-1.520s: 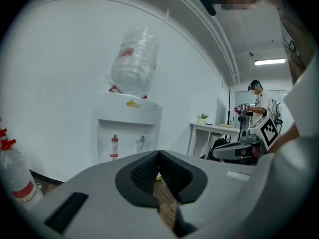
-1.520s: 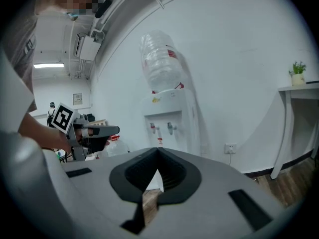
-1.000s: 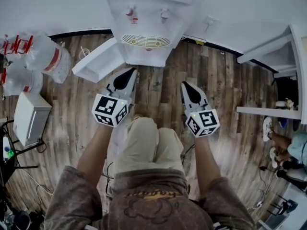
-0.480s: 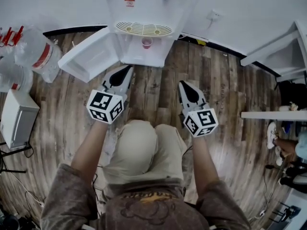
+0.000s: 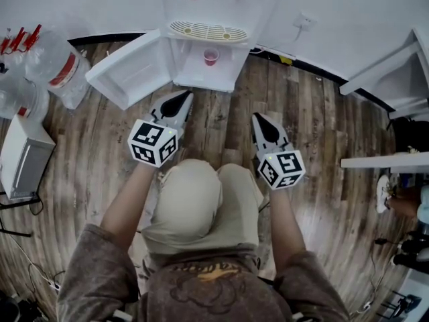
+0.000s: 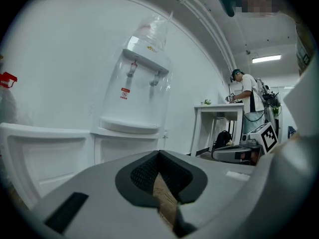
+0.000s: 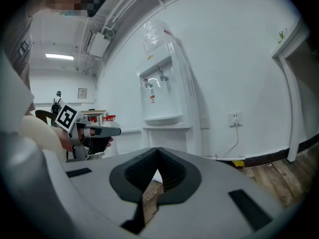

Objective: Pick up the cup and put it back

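A small red cup (image 5: 211, 56) stands inside the open lower compartment of the white water dispenser (image 5: 204, 5). The compartment door (image 5: 127, 76) hangs open to the left. My left gripper (image 5: 184, 96) hovers over the wood floor short of the compartment, pointing at it, shut and empty. My right gripper (image 5: 259, 117) is further right and a little further back, also shut with nothing in it. The dispenser (image 6: 137, 98) fills the left gripper view beyond the closed tips (image 6: 159, 153); the cup is hidden there. In the right gripper view the dispenser (image 7: 162, 98) stands ahead of the closed tips (image 7: 158, 150).
Large water bottles (image 5: 57, 69) and a white box (image 5: 23, 156) sit at the left. A white table (image 5: 382, 72) and a shelf (image 5: 385, 161) are at the right. A wall socket (image 7: 235, 118) with a cable is right of the dispenser. A person (image 6: 247, 103) stands at a far table.
The head view has shifted, so the open compartment with the red cup now shows. Both grippers stay shut, a little nearer the dispenser.
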Demonstrator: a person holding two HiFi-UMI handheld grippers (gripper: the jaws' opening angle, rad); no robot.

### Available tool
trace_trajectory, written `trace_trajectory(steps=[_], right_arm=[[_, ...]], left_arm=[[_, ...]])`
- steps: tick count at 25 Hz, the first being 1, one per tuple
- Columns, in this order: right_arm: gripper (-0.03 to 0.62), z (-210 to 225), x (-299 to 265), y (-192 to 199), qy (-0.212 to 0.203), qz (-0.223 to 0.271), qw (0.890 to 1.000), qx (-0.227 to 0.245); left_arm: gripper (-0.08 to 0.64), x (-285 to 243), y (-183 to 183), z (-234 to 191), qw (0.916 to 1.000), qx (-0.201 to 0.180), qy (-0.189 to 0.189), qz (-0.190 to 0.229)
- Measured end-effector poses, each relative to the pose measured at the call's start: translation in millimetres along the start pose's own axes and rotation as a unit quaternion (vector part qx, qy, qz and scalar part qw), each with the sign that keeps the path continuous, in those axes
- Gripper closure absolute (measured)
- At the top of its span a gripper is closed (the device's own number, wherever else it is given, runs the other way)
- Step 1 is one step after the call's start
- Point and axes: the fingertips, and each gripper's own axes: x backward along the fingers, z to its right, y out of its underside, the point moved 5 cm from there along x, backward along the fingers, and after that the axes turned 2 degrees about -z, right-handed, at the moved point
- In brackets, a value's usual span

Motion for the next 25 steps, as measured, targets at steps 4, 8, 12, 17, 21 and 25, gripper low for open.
trace_trajectory(steps=[4,8,12,17,21,25], right_arm=[[0.591,-6,-3,0,0.000,0.001,1.000,0.002],[0.591,-8,-6,0,-0.001,0.005,1.000,0.001],[0.591,-8,-10,2,-0.004,0.005,1.000,0.003],[0.591,-2,-12,10,-0.002,0.005,1.000,-0.006],[0.591,0,-15,15,-0.004,0.006,1.000,-0.011],[0.591,5,-22,22,-0.004,0.004,1.000,-0.019]], left_arm=[[0.557,0,1,-6,1.0000,0.004,-0.004,0.006],[0.511,-6,3,-10,0.9999,0.013,0.001,0.010],[0.419,-17,6,-14,0.9996,0.027,0.002,0.010],[0.267,-37,19,-21,0.9994,0.030,-0.004,0.014],[0.188,-58,35,-28,0.9997,0.023,-0.002,0.001],[0.163,-85,49,-37,0.9998,0.019,0.004,-0.008]])
